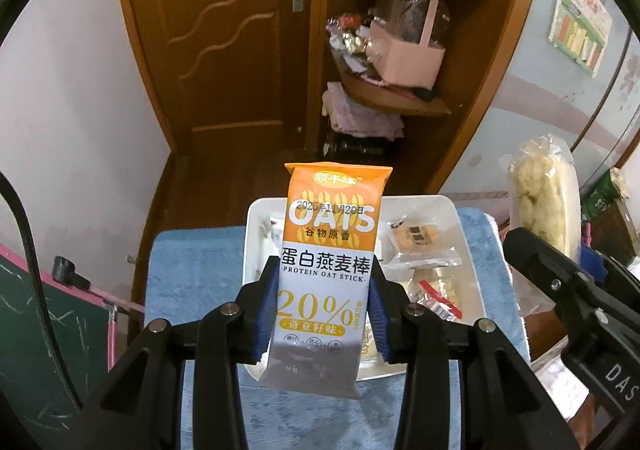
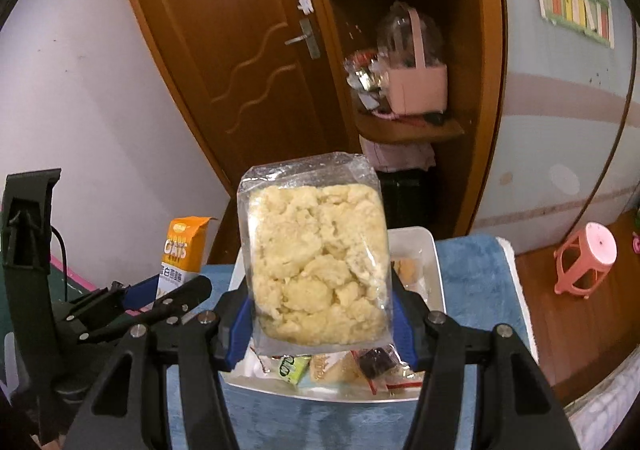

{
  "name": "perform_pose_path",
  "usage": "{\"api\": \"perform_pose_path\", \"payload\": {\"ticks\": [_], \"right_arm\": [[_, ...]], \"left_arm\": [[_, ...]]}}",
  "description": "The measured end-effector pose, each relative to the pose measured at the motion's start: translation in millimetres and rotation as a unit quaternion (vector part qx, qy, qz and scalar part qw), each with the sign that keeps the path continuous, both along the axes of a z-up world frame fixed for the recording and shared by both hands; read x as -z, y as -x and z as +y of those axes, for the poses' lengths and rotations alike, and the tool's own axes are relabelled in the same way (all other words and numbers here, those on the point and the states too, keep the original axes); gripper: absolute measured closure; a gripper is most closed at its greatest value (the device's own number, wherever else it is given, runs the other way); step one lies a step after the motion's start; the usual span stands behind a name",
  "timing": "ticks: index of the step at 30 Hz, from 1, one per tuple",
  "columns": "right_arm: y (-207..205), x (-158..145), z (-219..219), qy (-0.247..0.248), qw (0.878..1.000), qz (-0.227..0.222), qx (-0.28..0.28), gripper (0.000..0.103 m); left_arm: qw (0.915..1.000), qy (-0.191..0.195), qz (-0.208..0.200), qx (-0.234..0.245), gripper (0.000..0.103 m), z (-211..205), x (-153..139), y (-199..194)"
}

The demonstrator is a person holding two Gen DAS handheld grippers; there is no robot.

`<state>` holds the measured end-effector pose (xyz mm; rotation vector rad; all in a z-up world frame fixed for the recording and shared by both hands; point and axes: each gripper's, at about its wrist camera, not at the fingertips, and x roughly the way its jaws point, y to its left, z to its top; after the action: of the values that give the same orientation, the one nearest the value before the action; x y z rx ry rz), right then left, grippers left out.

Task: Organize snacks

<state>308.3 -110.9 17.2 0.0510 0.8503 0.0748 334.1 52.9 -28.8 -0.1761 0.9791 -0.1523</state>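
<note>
My left gripper (image 1: 324, 286) is shut on an orange and white protein oat stick packet (image 1: 328, 250), held upright above the white tray (image 1: 460, 221). The packet also shows at the left of the right wrist view (image 2: 180, 254). My right gripper (image 2: 320, 314) is shut on a clear bag of pale yellow puffed snack (image 2: 320, 262), held above the same tray (image 2: 436, 266). That bag also shows at the right of the left wrist view (image 1: 544, 201). The tray holds several small wrapped snacks (image 1: 424, 246).
The tray sits on a blue towel (image 1: 192, 274) over a small table. A wooden door (image 1: 224, 41) and corner shelves with a pink basket (image 1: 408, 57) stand behind. A pink stool (image 2: 584, 262) is on the floor at the right. A green chalkboard (image 1: 48, 350) stands at the left.
</note>
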Motion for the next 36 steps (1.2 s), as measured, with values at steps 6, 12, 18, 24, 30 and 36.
{"api": "perform_pose_path", "payload": {"ticks": [6, 12, 18, 24, 30, 36], "right_arm": [[-20, 31, -7, 0.002, 0.999, 0.048, 0.018, 0.043], [-24, 48, -24, -0.034, 0.996, 0.067, 0.044, 0.032], [-13, 43, -22, -0.016, 0.997, 0.058, 0.044, 0.03], [12, 38, -18, 0.011, 0.998, 0.041, 0.04, 0.03], [50, 28, -13, 0.034, 0.999, 0.022, 0.037, 0.03], [91, 15, -18, 0.038, 0.998, 0.008, 0.045, 0.03]], "left_arm": [[0.9996, 0.008, 0.025, -0.01, 0.055, -4, 26, -14], [0.9992, 0.01, 0.038, -0.009, 0.003, -9, 43, -13], [0.9986, -0.01, 0.049, -0.014, 0.003, -13, 49, -5], [0.9987, -0.007, 0.048, -0.015, 0.003, -15, 41, 16], [0.9991, -0.015, 0.038, -0.007, 0.003, -20, 31, 43], [0.9994, -0.023, 0.024, 0.011, 0.003, -29, 17, 78]]}}
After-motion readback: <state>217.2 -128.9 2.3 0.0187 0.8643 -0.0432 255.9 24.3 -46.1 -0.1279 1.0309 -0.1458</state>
